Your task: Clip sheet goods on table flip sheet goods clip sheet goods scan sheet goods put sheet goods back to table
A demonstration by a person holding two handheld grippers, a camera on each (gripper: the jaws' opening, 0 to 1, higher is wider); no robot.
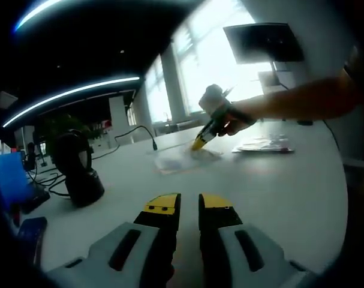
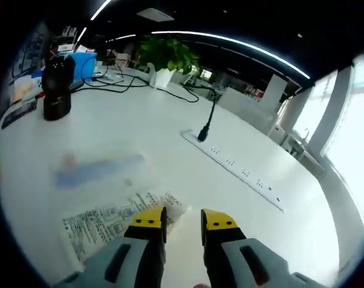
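Sheet goods (image 2: pixel 113 223) lie flat on the white counter (image 2: pixel 170 162) just ahead of the right gripper (image 2: pixel 183 222), a printed packet whose long axis runs from the lower left toward that gripper's jaws. Its near right corner sits at the yellow tips, but I cannot tell whether it is between them or only under them; the jaws stand a little apart.

Going from the left in the right gripper view: a black scanner on a stand (image 2: pixel 56 87) stands near the counter's far left edge, cables trail behind it toward a potted plant (image 2: pixel 165 57), and a white power strip (image 2: pixel 238 168) runs diagonally to the right. Between scanner and packet the counter is bare apart from a faint bluish reflection.

In the left gripper view the scanner (image 1: pixel 77 168) is on the left, the left gripper (image 1: pixel 189 207) hovers with its jaws a narrow gap apart and nothing between them, and the right gripper (image 1: pixel 201 141) touches down on the clear packet (image 1: pixel 182 159) mid-counter. Another packet (image 1: pixel 264 145) lies further right, well apart, before open counter up to the edge.
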